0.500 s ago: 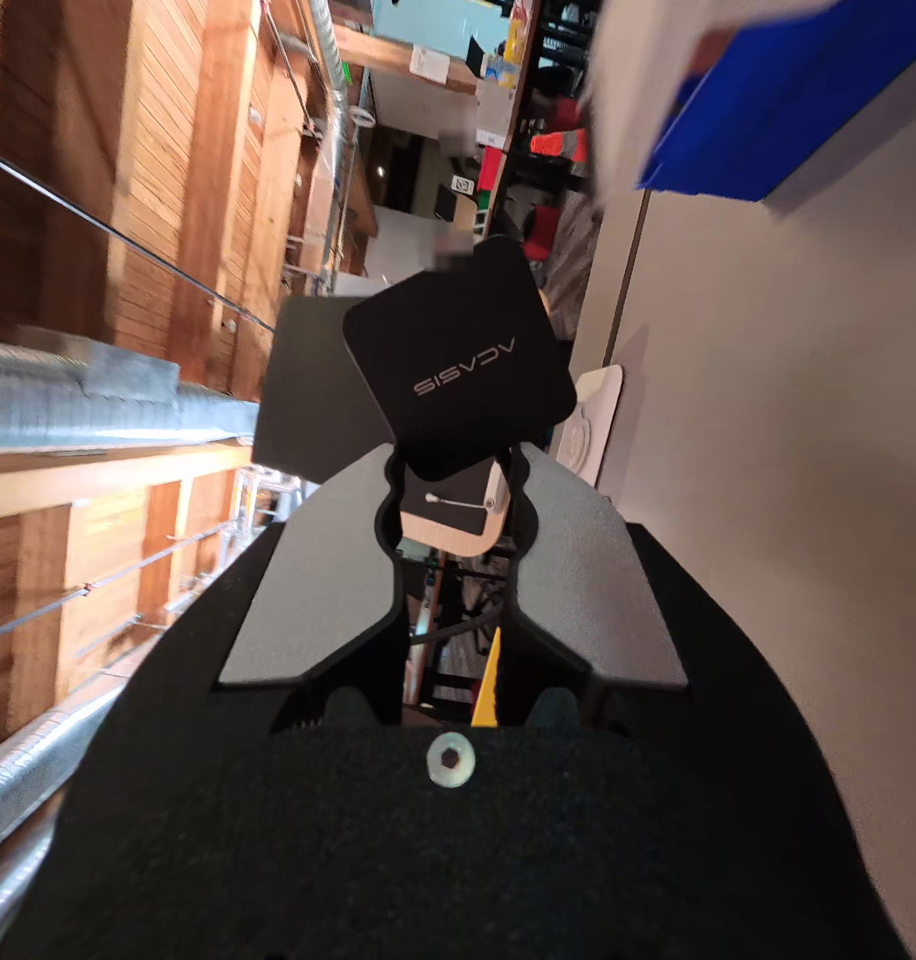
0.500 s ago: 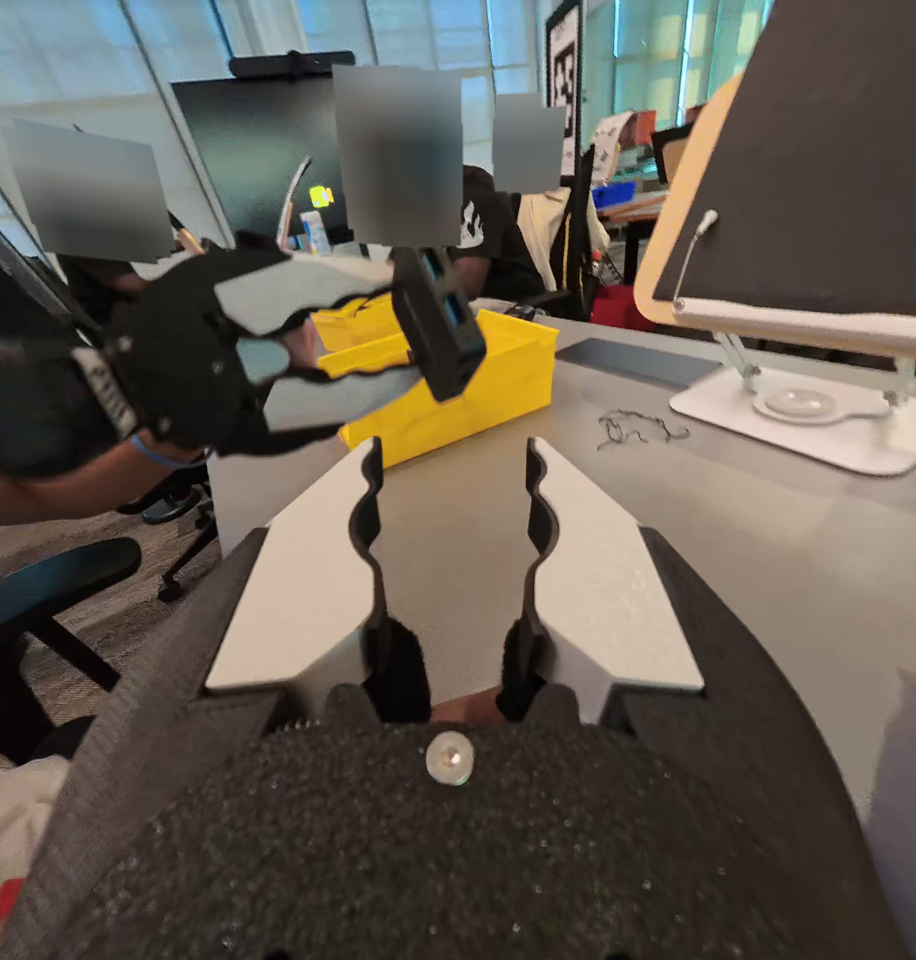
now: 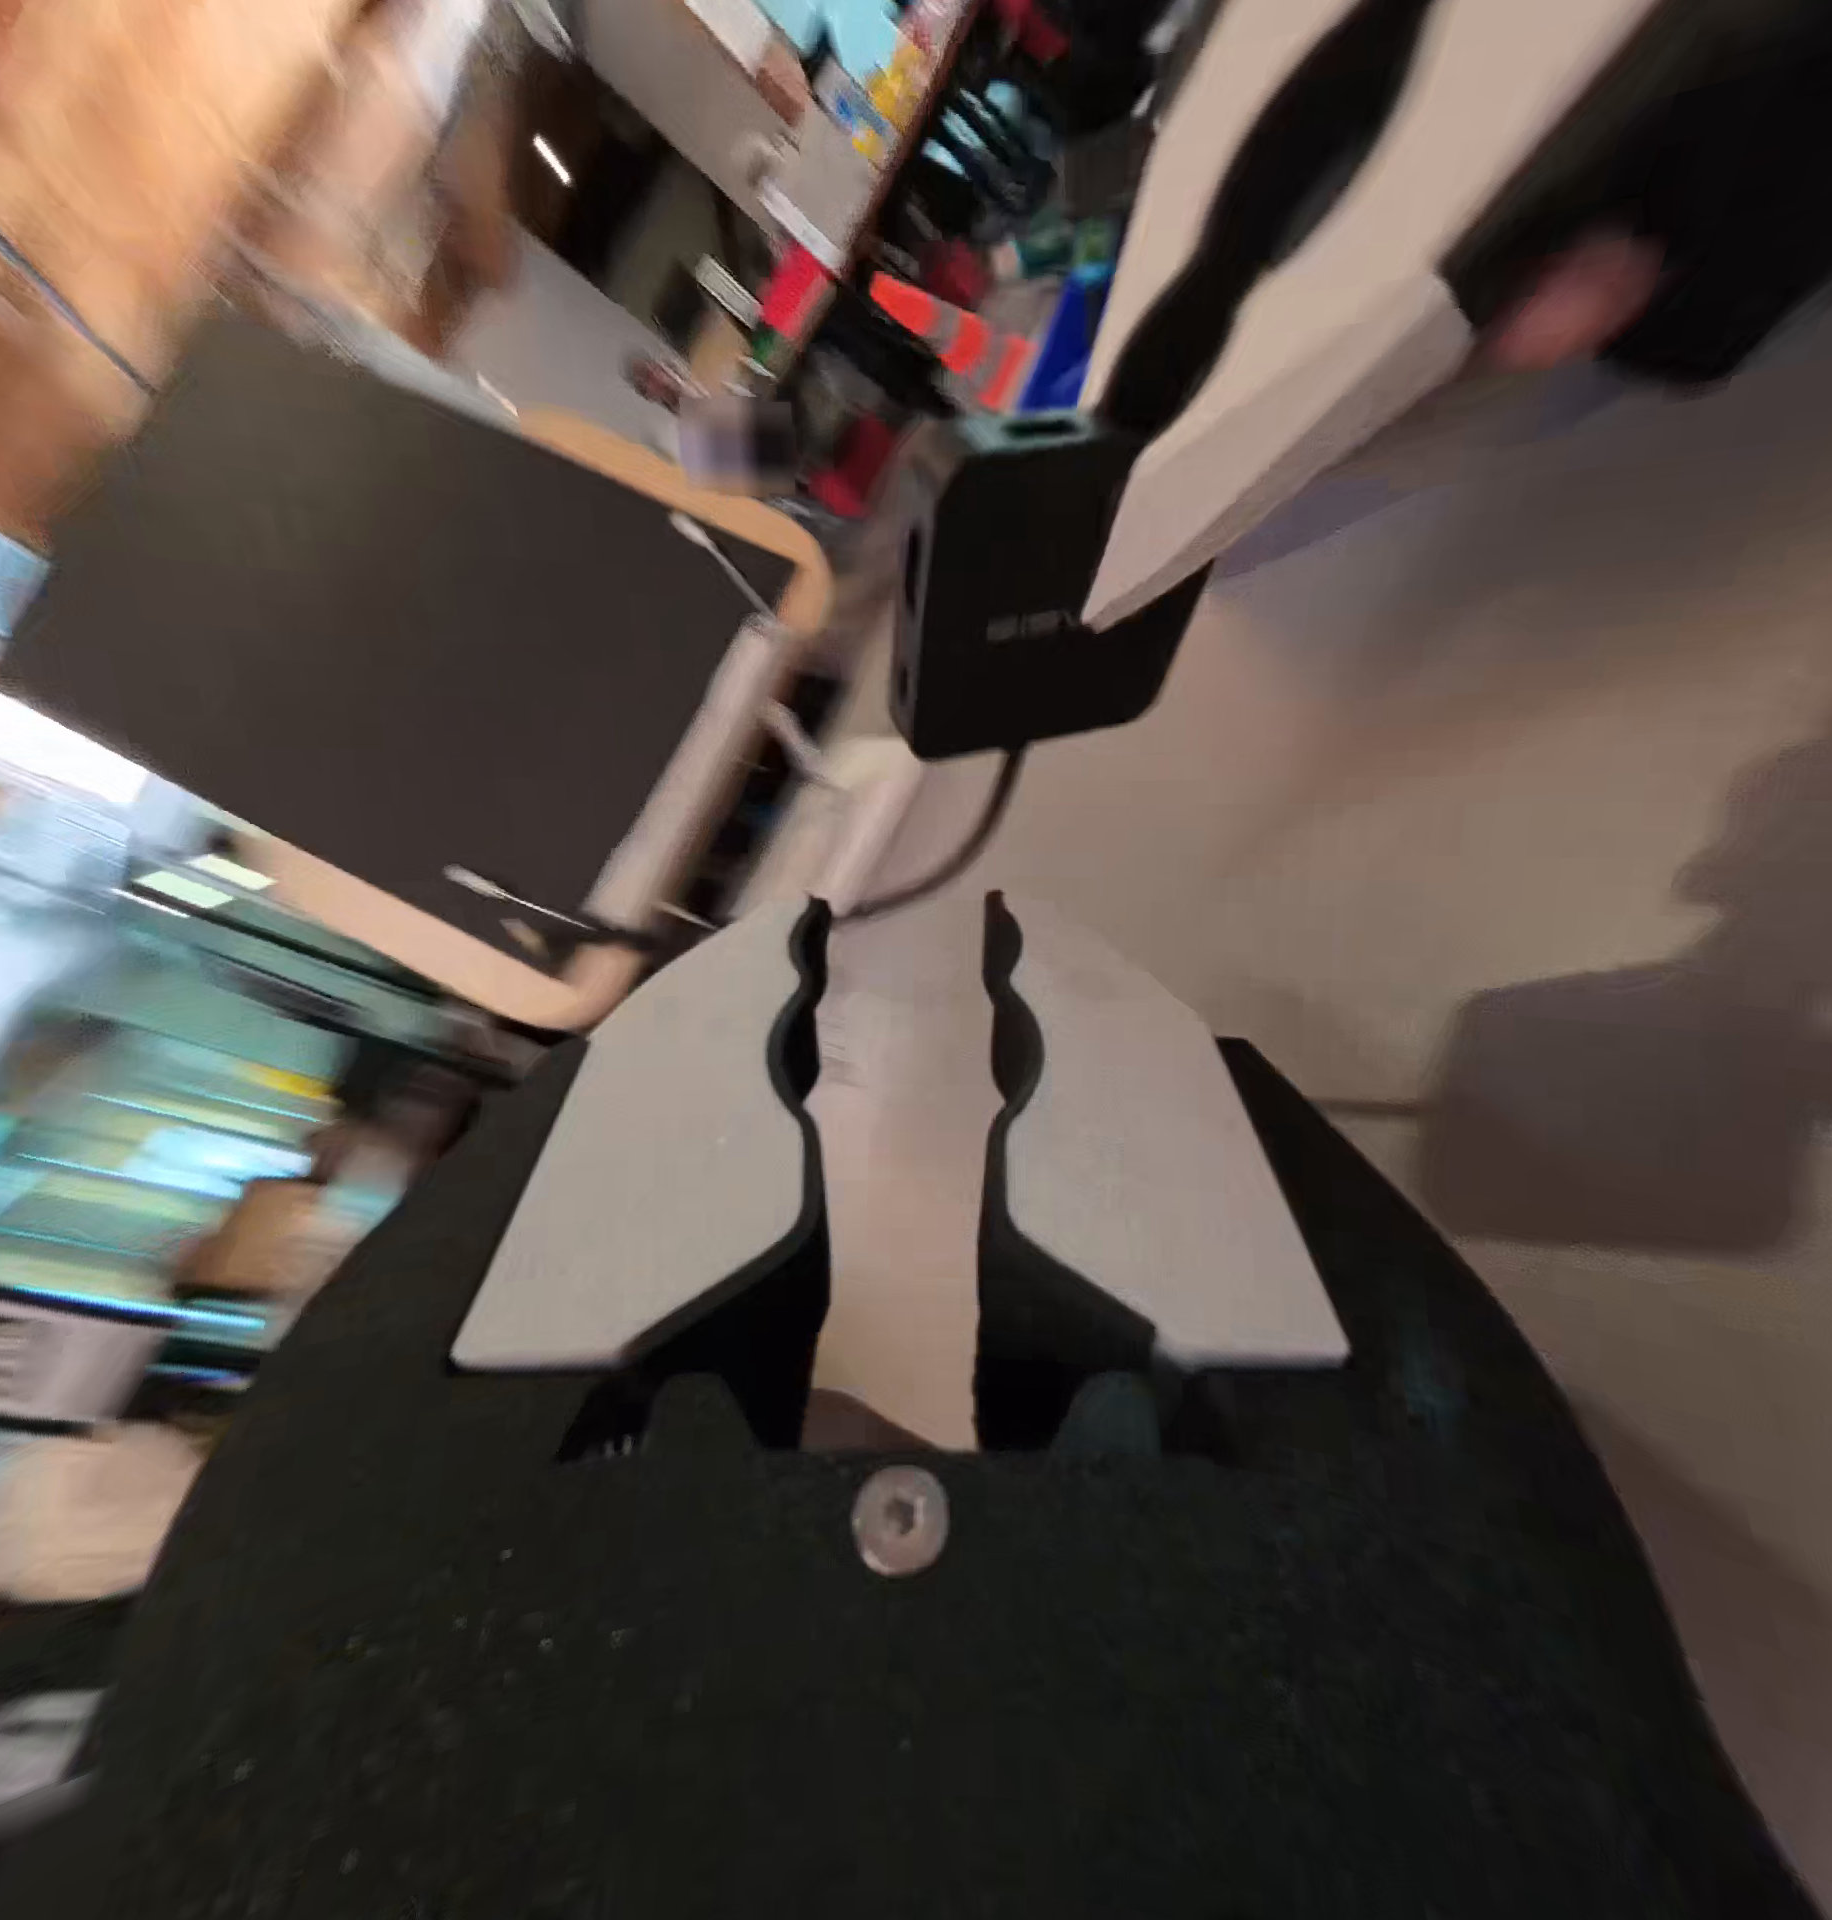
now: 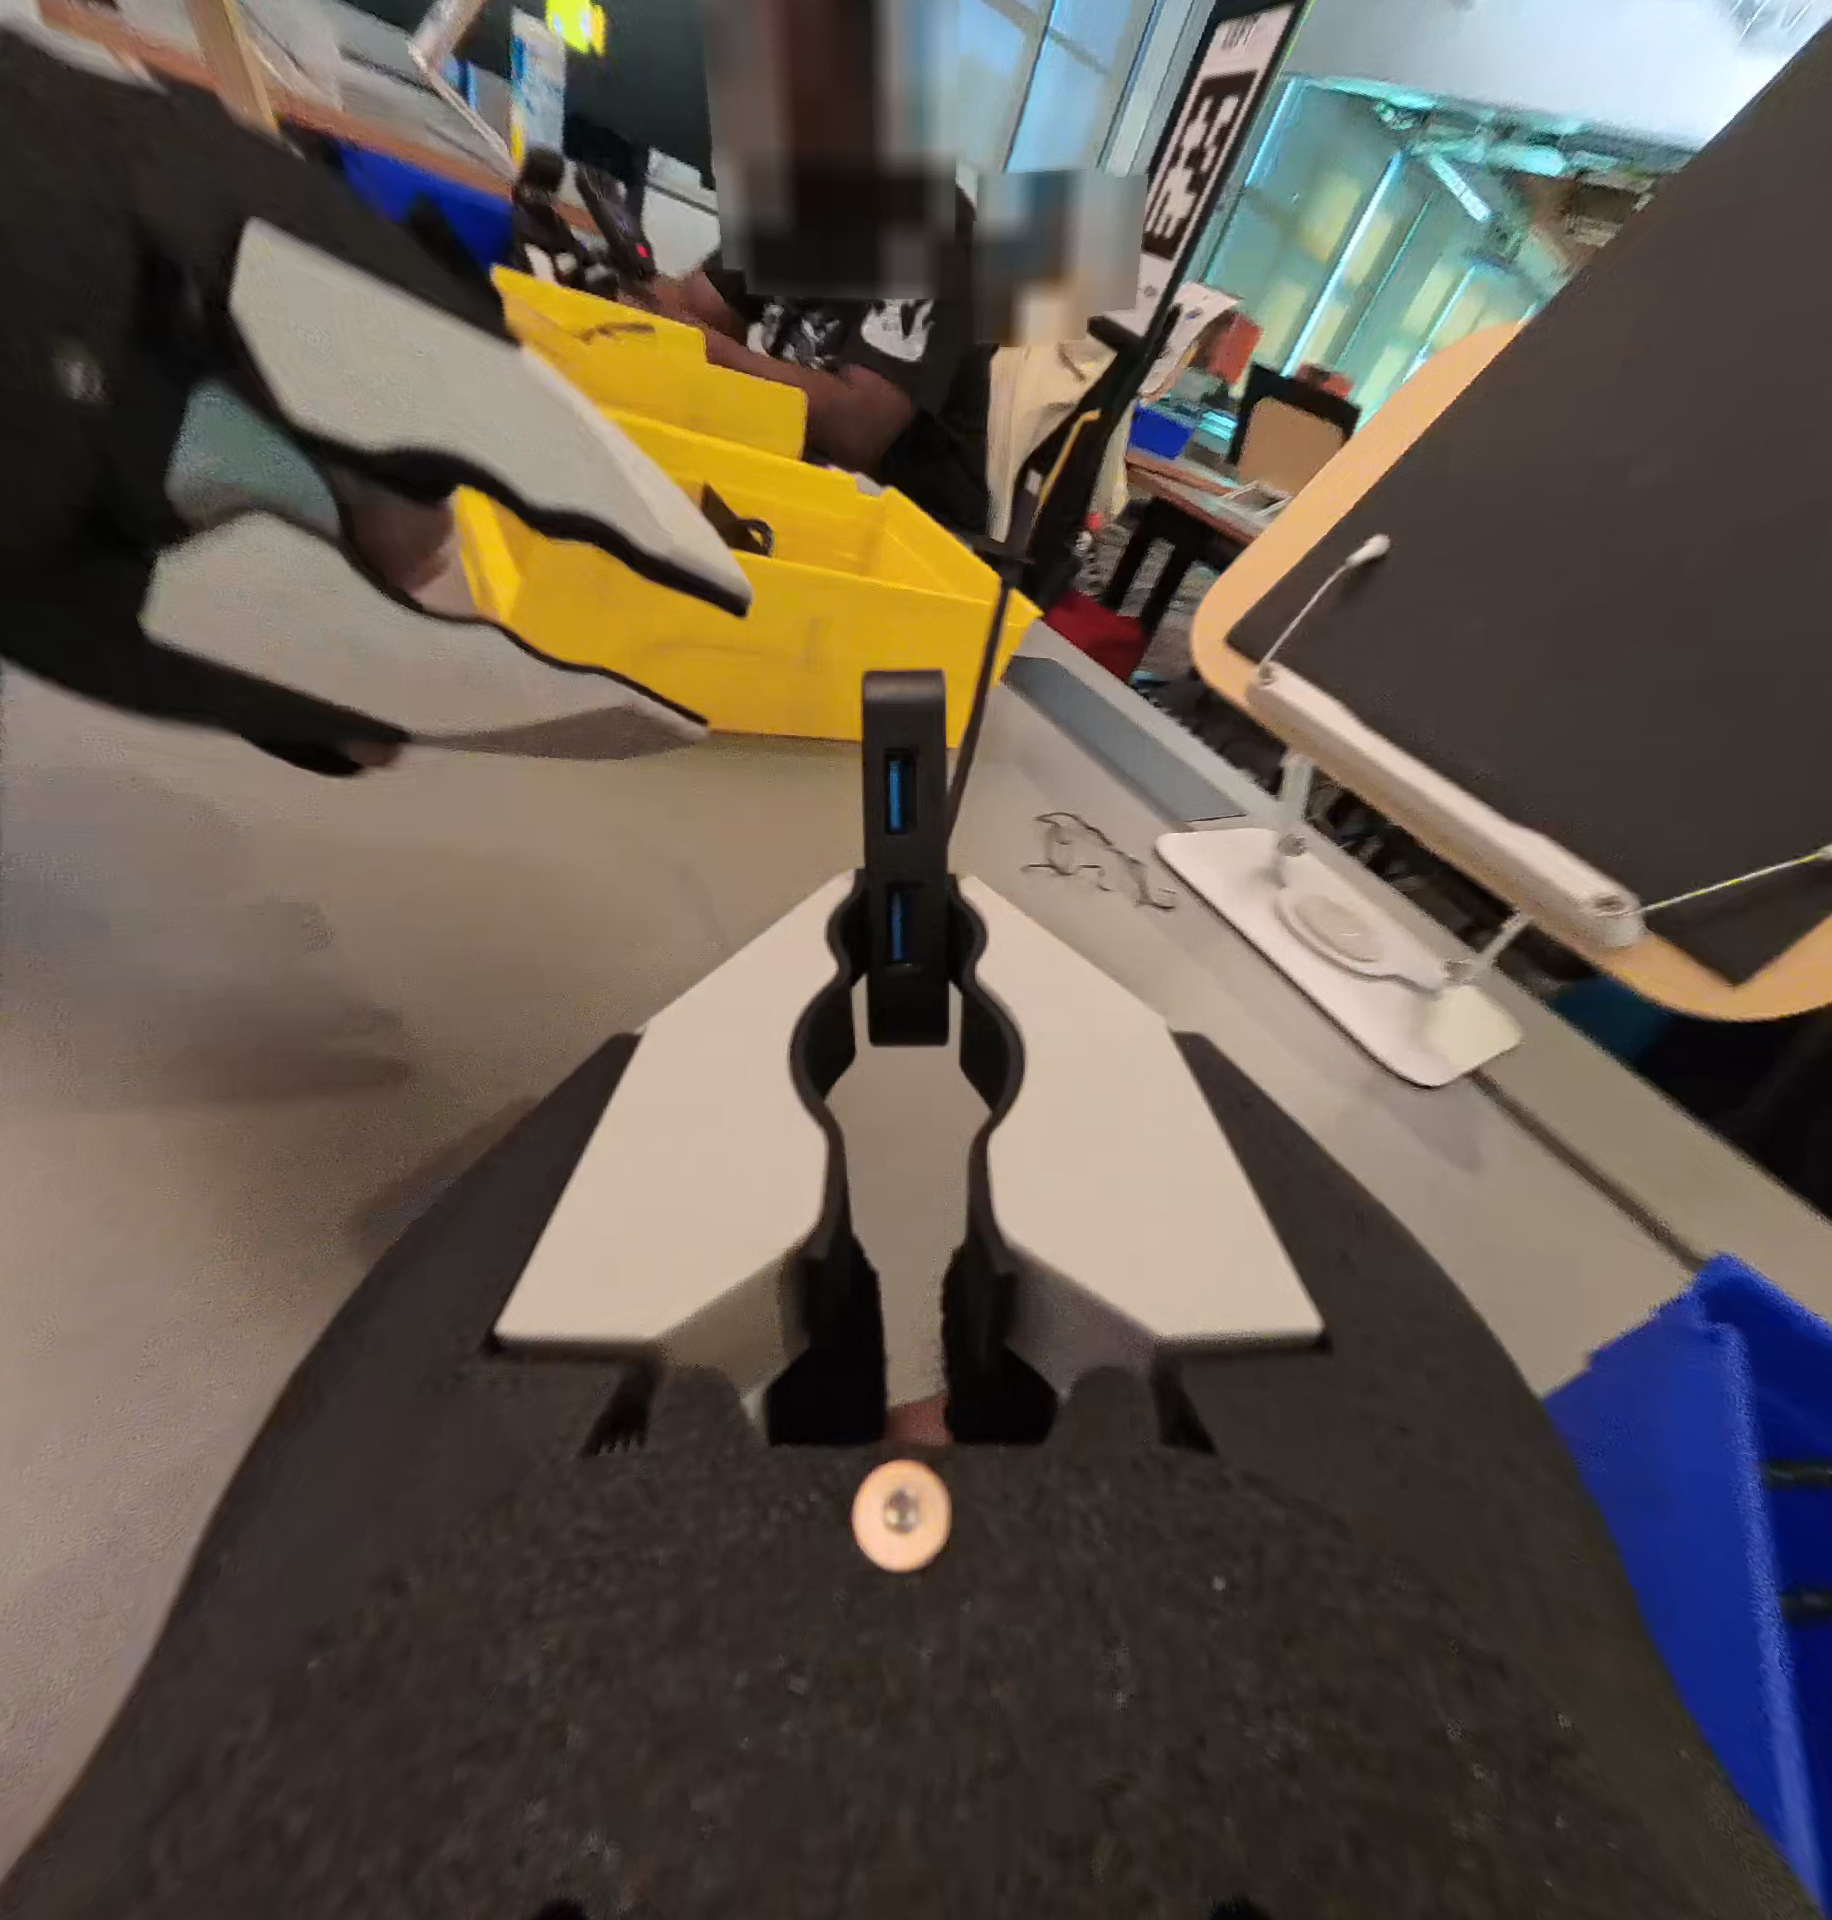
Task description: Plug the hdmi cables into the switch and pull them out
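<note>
Passed across, the black switch [image 4: 904,862] now sits clamped in the right hand-held gripper [image 4: 904,914]; the left hand-held gripper [image 3: 904,920] gapes empty. Motion blur smears the left view. Yellow bins' [image 4: 787,623] contents are unclear.

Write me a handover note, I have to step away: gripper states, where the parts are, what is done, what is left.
Right gripper: shut on the black switch, held edge-up above the table; its thin cable runs up and away.
Left gripper: jaws open, nothing between them, off to the side.
Done: the switch is in the right gripper.
Left: no plug sits in the ports that show. Both the plugging in and the pulling out remain.
</note>
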A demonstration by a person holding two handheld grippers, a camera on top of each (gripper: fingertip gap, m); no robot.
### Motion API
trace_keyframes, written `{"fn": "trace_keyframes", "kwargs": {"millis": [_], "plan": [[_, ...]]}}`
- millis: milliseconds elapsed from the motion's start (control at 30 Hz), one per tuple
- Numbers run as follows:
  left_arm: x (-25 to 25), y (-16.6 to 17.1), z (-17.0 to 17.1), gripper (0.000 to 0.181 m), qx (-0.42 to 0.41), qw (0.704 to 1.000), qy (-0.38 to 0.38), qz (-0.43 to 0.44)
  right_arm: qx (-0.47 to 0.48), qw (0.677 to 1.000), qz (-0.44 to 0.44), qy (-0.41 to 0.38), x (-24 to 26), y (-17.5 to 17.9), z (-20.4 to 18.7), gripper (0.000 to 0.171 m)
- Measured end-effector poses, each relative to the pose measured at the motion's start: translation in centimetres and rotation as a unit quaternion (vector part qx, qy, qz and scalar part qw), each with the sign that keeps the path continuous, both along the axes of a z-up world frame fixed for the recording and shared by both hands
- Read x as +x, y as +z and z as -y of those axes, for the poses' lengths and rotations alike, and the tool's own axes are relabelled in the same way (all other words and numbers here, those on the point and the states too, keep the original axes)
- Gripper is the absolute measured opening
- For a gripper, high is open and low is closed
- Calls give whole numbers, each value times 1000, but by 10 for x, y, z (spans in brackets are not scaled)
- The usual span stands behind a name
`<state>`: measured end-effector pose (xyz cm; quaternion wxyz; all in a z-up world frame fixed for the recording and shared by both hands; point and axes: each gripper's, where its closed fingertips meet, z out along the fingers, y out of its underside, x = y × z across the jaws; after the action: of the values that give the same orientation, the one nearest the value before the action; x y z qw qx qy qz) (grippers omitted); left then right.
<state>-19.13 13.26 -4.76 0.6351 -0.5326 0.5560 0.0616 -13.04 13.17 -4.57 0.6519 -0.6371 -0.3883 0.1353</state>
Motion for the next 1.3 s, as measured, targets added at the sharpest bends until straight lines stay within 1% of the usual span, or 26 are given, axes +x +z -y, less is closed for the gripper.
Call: {"fn": "trace_keyframes", "kwargs": {"millis": [33,67,100,133,167,233,300,333,367,400,433,467,500,533,567,633,700,767,833,867,900,1000,1133,1233,1300], "plan": [[-1,-12,1,33,-100,994,-5,34,19,1000,9,-2,2,-1,1,12],[0,-21,4,37,-209,974,-12,86,36,999,7,3,1,0,5,12],[3,-28,10,41,-322,934,-34,149,50,999,-2,9,-1,1,9,12],[6,-30,16,46,-427,877,-60,210,66,998,-10,9,-2,4,12,12],[7,-27,19,51,-511,813,-85,267,82,996,-13,6,-3,5,13,12],[4,-18,14,52,-621,681,-121,368,113,993,-15,4,-6,8,20,12],[-2,1,6,51,-697,526,-169,457,149,988,-29,1,-11,18,29,12],[-5,10,3,51,-711,470,-196,485,169,985,-37,-10,-12,24,31,12],[-6,14,3,51,-713,453,-207,493,180,983,-41,-17,-15,28,33,12],[-2,13,7,53,-713,464,-213,481,184,982,-44,-10,-21,30,36,12],[2,15,14,61,-713,473,-226,466,187,981,-46,-1,-27,30,39,12],[4,20,21,65,-713,468,-246,460,189,981,-42,8,-34,29,41,12],[4,28,27,66,-714,451,-270,463,187,982,-32,21,-40,24,43,12],[4,33,30,72,-719,433,-284,464,183,983,-16,28,-45,18,43,12],[4,32,31,70,-727,426,-283,459,189,982,-8,24,-46,15,43,12],[5,21,29,46,-732,436,-266,450,182,983,-13,36,-48,15,45,12],[4,17,27,44,-729,434,-263,459,169,985,-10,43,-48,12,44,12],[5,10,21,42,-722,449,-244,466,146,989,10,31,-47,1,37,12],[5,3,17,41,-708,477,-232,466,111,993,35,19,-46,-9,31,14],[6,1,17,41,-702,491,-230,462,97,994,42,14,-46,-12,29,17],[7,-1,18,41,-700,495,-232,460,95,995,39,8,-46,-10,27,23],[9,-6,18,41,-703,487,-232,463,98,994,43,7,-51,-8,28,22],[12,-10,17,41,-683,518,-233,459,103,993,55,2,-55,-12,26,14],[11,-8,15,41,-670,531,-236,463,119,990,69,-14,-54,-11,23,12],[10,-9,13,40,-657,552,-227,461,134,987,81,-16,-53,-12,20,12]]}}
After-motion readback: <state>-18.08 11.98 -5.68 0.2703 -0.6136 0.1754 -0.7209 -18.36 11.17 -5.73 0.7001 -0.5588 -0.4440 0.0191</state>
